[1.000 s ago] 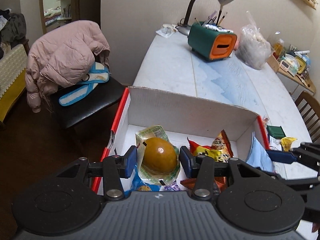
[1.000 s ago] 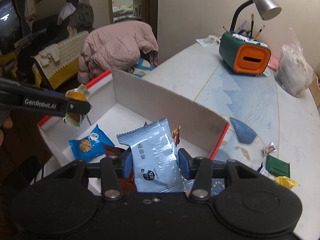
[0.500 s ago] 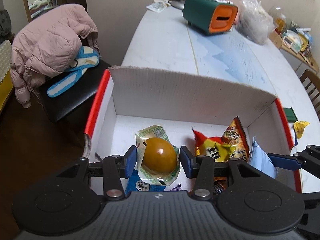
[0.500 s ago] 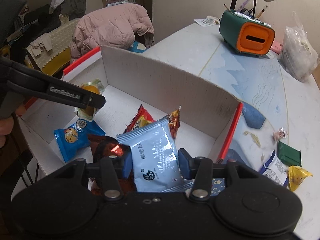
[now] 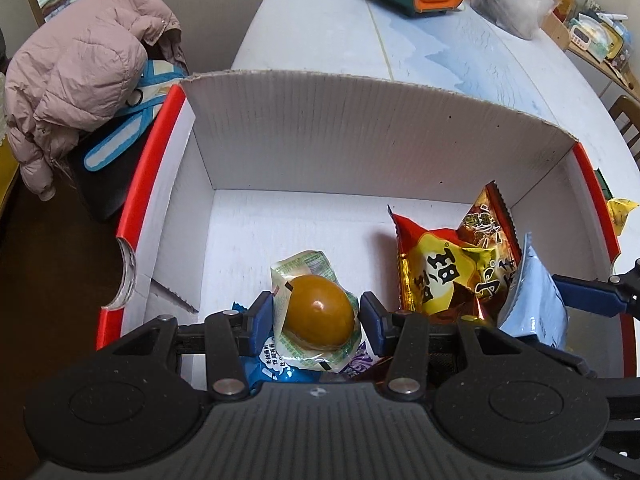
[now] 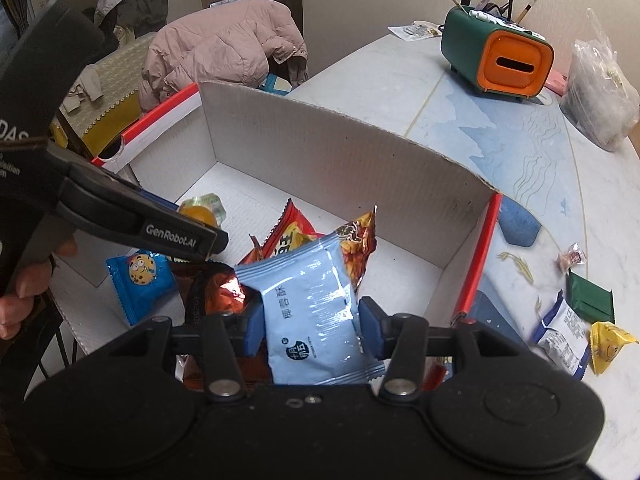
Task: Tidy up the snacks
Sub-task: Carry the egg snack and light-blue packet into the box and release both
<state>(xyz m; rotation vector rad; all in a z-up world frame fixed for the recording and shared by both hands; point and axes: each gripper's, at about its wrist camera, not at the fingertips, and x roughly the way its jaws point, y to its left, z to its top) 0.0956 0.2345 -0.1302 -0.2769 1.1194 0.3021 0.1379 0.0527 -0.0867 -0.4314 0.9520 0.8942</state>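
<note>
Since 1 second ago both grippers have sunk deeper into the box (image 5: 360, 136), whose far wall now fills more of each view. The left gripper (image 5: 316, 316) holds the egg pack (image 5: 318, 312) between narrow jaws, low over the blue cookie pack (image 6: 140, 276). The right gripper (image 6: 310, 324) has the pale blue packet (image 6: 308, 308) between its jaws, which are opening; the left pad touches it, the right pad stands just clear. Red and gold packs (image 5: 448, 264) crowd the box's right side. The floor by the far and left walls lies bare. 4 small packs (image 6: 580, 320) lie on the table (image 6: 400, 80), outside the red right rim.
</note>
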